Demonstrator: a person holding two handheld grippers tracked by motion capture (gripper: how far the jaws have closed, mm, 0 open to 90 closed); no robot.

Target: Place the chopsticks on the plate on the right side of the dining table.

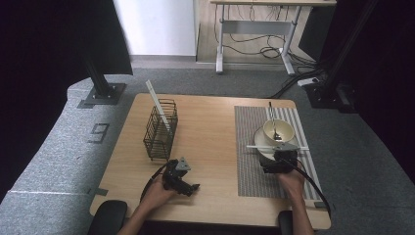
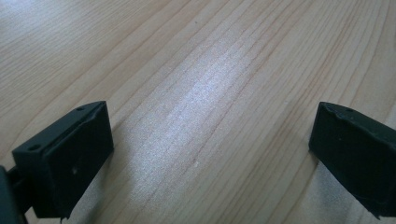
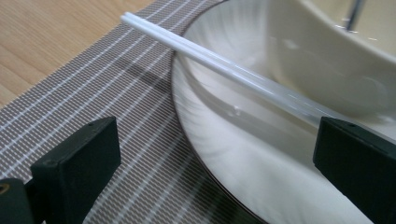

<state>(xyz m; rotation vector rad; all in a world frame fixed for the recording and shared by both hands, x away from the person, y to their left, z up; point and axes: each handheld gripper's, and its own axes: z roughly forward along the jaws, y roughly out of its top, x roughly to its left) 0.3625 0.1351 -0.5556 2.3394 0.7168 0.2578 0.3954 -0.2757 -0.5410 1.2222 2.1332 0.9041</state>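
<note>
A pair of white chopsticks (image 1: 276,147) (image 3: 224,70) lies across a white plate (image 1: 261,142) (image 3: 224,154) on a striped placemat (image 1: 249,171) (image 3: 93,98). A cream bowl (image 1: 279,129) (image 3: 336,51) sits on the plate with a metal utensil (image 1: 271,117) in it. My right gripper (image 1: 281,157) (image 3: 215,163) is open just in front of the chopsticks, its jaws wide apart over the plate's near rim. My left gripper (image 1: 193,188) (image 2: 205,154) is open low over the bare wooden table (image 1: 210,132) (image 2: 196,70). A black wire basket (image 1: 160,129) holds another white chopstick (image 1: 159,105).
The table's front edge lies just below both hands. Grey carpet surrounds the table. Black stands and a desk with cables stand behind it.
</note>
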